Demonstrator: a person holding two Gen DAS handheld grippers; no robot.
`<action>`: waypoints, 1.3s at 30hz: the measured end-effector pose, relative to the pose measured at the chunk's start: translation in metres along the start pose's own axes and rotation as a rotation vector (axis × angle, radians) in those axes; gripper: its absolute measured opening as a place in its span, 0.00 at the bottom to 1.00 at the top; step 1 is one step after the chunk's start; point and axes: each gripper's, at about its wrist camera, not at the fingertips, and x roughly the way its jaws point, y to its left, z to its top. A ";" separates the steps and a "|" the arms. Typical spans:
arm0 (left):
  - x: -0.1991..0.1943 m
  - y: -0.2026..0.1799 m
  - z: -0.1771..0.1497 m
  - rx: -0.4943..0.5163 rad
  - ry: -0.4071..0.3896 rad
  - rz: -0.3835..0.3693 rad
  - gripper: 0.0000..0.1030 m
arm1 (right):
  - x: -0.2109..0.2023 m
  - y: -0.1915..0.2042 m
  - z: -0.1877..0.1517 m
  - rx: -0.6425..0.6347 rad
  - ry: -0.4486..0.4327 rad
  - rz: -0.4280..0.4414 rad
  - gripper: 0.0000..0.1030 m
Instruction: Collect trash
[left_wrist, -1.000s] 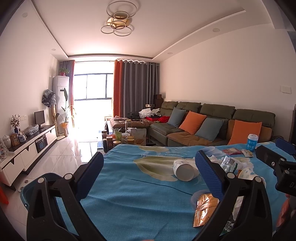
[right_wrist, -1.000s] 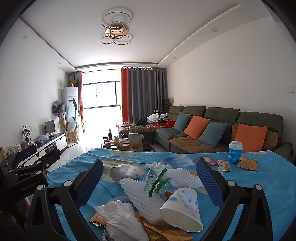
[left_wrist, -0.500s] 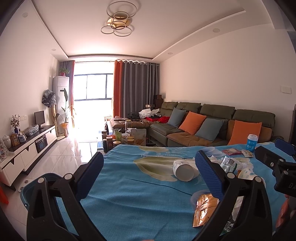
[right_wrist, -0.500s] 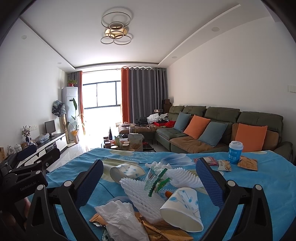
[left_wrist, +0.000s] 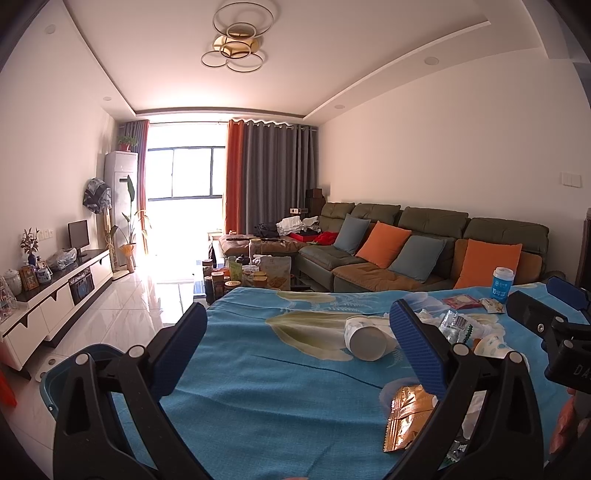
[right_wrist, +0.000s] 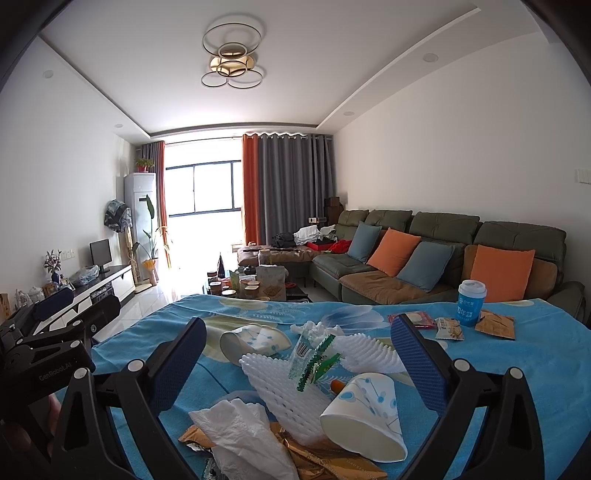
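Both empty, jaws spread: right gripper (right_wrist: 297, 360) hovers over heaped trash (right_wrist: 295, 398) on the counter (right_wrist: 535, 365), left gripper (left_wrist: 295, 345) beside it, probably nearer the bin (left_wrist: 55, 373).

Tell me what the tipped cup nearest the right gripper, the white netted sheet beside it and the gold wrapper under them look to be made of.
Tipped cup: probably paper, matte white with blue print and a thin rolled rim.
Netted sheet: looks like soft foam mesh, matte white, with a raised lattice of holes.
Gold wrapper: seems a metallised foil or plastic film, glossy and creased, catching light.
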 end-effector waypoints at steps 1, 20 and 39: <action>0.000 0.000 0.000 -0.001 -0.001 0.001 0.95 | 0.000 0.000 0.000 0.002 0.001 0.001 0.94; 0.021 -0.025 -0.022 0.051 0.181 -0.296 0.95 | 0.019 -0.025 -0.029 0.086 0.213 -0.002 0.94; 0.081 -0.060 -0.068 -0.043 0.531 -0.684 0.39 | 0.019 -0.064 -0.050 0.136 0.365 0.033 0.62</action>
